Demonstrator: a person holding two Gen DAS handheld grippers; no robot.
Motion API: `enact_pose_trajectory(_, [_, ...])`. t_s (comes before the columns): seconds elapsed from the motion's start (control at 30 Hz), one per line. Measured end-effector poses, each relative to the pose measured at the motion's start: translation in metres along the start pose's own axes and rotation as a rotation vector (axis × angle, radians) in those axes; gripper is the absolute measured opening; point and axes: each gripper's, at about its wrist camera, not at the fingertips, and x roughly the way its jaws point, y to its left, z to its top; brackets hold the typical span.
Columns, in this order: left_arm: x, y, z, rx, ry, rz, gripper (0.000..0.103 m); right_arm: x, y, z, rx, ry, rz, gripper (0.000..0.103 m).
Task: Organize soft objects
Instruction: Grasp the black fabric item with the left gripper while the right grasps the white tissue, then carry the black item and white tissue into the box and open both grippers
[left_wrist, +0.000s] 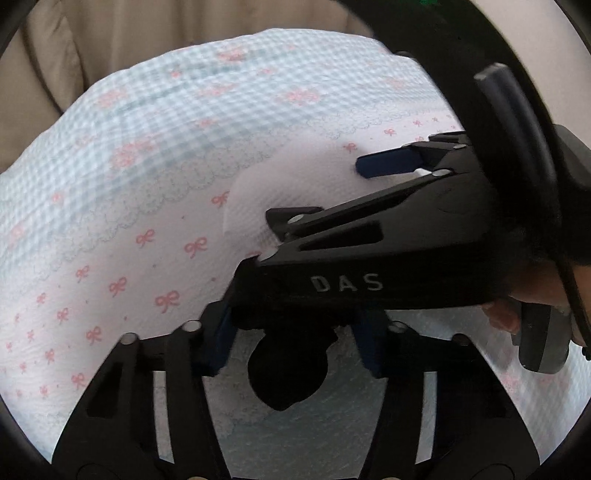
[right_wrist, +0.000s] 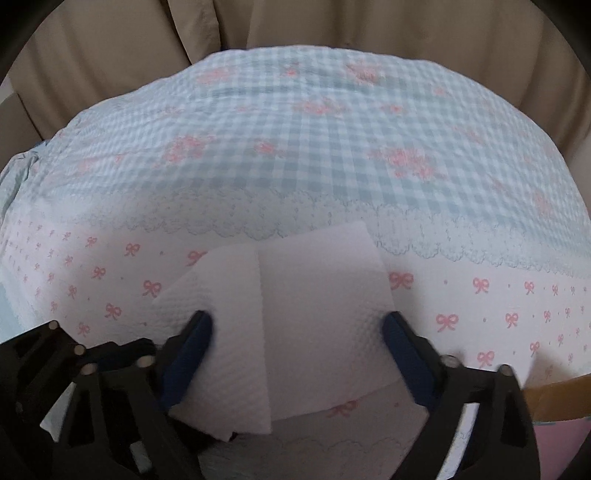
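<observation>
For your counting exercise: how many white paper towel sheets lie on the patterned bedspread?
1. The paper towel lies creased on the bow-printed white band of the bedspread, between the right gripper fingers. More could be hidden under the grippers.

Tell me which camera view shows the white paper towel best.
The right wrist view. There the white paper towel lies nearly whole on the bow-print cloth, its fold line and textured surface clear. In the left wrist view the right gripper covers much of it, leaving only a blurred patch.
</observation>
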Motion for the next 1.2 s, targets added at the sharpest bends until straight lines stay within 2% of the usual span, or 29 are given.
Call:
enact_pose_trajectory(0.07, [0.000, 0.001, 0.001, -0.011, 0.001, -0.001, 0.038, -0.004, 0.000, -0.001, -0.004, -0.015, 0.009, 0.062])
enact_pose_trajectory(0.13, [-0.002, -0.001, 0.001, -0.012, 0.003, -0.001, 0.024, -0.007, 0.001, -0.002, -0.005, -0.023, 0.020, 0.047])
enact_pose_trajectory(0.17, [-0.003, -0.002, 0.000, -0.013, 0.005, -0.002, 0.021, -0.009, 0.003, -0.002, -0.008, -0.025, 0.022, 0.038])
enact_pose_trajectory(0.23, [-0.004, -0.002, -0.001, -0.018, 0.010, -0.004, 0.017, -0.013, 0.007, -0.004, -0.014, -0.029, 0.021, 0.025])
enact_pose_trajectory(0.3, [-0.007, -0.002, -0.001, -0.026, 0.014, -0.002, 0.015, -0.015, 0.009, -0.004, -0.006, -0.028, 0.032, 0.017])
enact_pose_trajectory(0.37, [-0.012, 0.000, -0.001, -0.034, 0.013, 0.001, 0.015, -0.017, 0.007, -0.005, 0.013, -0.029, 0.040, 0.014])
enact_pose_trajectory(0.63, [-0.048, 0.004, 0.011, -0.075, -0.002, 0.007, 0.015, -0.060, 0.003, -0.003, 0.099, -0.064, 0.050, 0.013])
enact_pose_trajectory(0.9, [-0.134, -0.002, 0.048, -0.088, -0.067, 0.026, 0.015, -0.158, 0.012, 0.011, 0.117, -0.145, 0.031, 0.013])
enact_pose_trajectory(1.2, [-0.227, -0.023, 0.074, -0.094, -0.086, 0.042, 0.015, -0.273, 0.010, 0.010, 0.189, -0.215, -0.007, 0.013])
